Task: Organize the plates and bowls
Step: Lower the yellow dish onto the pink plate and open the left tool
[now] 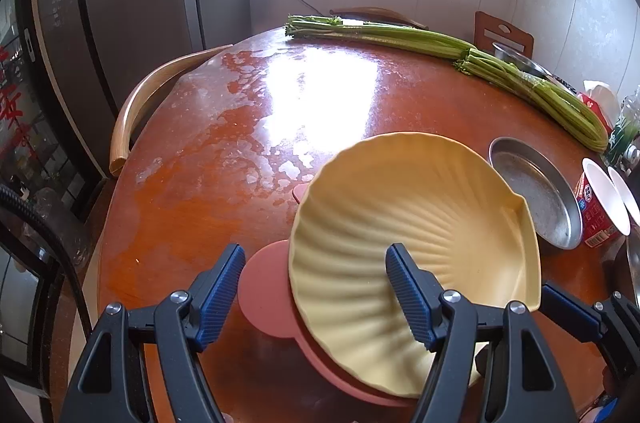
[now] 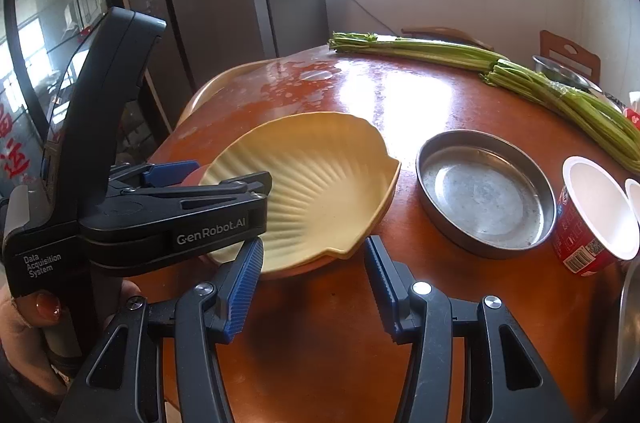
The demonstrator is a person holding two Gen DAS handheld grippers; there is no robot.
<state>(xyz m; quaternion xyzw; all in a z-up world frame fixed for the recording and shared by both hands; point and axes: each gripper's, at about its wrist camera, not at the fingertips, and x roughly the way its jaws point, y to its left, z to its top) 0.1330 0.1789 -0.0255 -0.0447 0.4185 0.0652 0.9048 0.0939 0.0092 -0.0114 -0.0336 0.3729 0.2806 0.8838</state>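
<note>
On the bench (image 1: 192, 159), between the spread jaws of the left gripper (image 1: 316, 287), a yellow shell-shaped plate (image 1: 412, 223) rests tilted on a pink plate (image 1: 264, 295); one pad lies over its ribbed inside, the other stands clear off its left rim, gripping nothing. Just right of the plates, the right gripper (image 2: 314, 287) hangs with jaws partly apart and empty above bare wood. Farther right sits a steel dish (image 2: 486, 195), then a red cup (image 2: 592, 219).

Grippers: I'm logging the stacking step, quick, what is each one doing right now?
Left gripper: open, fingers astride the yellow shell plate rim, not pressing.
Right gripper: open, holding nothing.
</note>
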